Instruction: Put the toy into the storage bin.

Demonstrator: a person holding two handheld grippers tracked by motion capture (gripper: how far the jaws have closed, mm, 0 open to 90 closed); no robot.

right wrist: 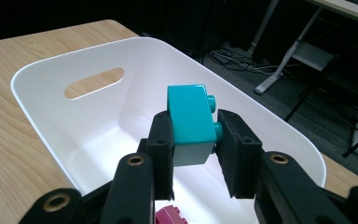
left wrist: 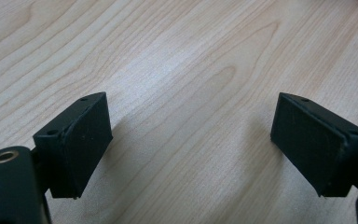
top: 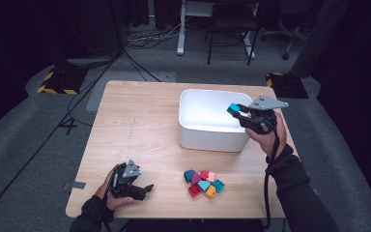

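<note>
Black jaws of the right gripper (right wrist: 193, 140) are pinching a teal block (right wrist: 192, 122) by its flat sides, studs pointing sideways toward one pad; the grip is sitting on the block's lower half, leaving the top free. Item is hanging over the open white bin (right wrist: 93, 56), inside its rim line, so a release would likely be dropping it straight in. A magenta block (right wrist: 170, 216) is already lying on the bin floor below.

Left gripper (left wrist: 191, 140): jaws standing wide apart with nothing between them, hovering low over bare wooden table (left wrist: 177, 60). It appears to be idling clear of the work.

Remaining stock: cluster of loose blocks (top: 204, 182) in blue, red, pink, teal and orange, lying near the table's front edge, between the two hands and well apart from the bin (top: 212, 140).

View notes: high view is placing the right gripper (top: 239, 112) at the bin's right wall with the teal block (top: 233, 109) over the interior, and the left gripper (top: 145, 189) near the front-left of the table, pointing toward the cluster. Right gripper view is adding the stud orientation, the bin's handle slot (right wrist: 93, 82) and the magenta block. Left gripper view is confirming the wide, empty jaw spacing and wood grain beneath.
</note>
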